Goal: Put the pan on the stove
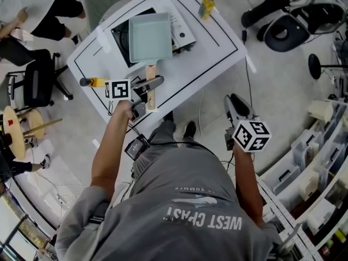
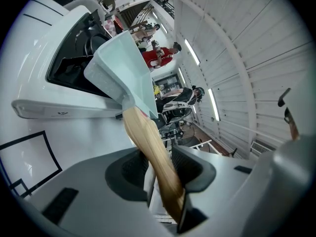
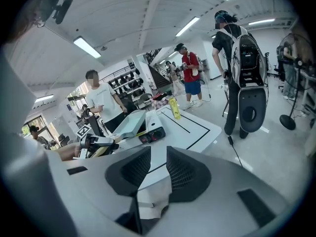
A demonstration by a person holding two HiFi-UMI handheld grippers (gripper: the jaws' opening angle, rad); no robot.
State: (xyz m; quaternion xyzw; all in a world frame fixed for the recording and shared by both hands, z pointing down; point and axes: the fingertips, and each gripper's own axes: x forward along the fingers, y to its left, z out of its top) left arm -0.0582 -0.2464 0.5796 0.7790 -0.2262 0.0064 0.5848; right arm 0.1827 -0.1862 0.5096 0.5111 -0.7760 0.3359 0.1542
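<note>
— Why is our left gripper (image 1: 148, 85) so far out on the long wooden handle (image 2: 148, 142)?
— Its jaws are clamped on that handle so we can steer the pale green rectangular metal pan (image 1: 150, 36) from a distance. The pan is over the black-and-white portable stove (image 1: 120, 37) on the white counter (image 1: 212, 53). We cannot tell whether it rests flat.
— Anything in it?
— Nothing, its inside is bare. Further right, the yellow bottle with a dark cap (image 1: 206, 5) stands capped by the counter's far edge, apart from the stove.
— And our right gripper (image 3: 158, 167)?
— We hold it off the counter, out of the way. Its jaws are slightly parted with nothing between them.
</note>
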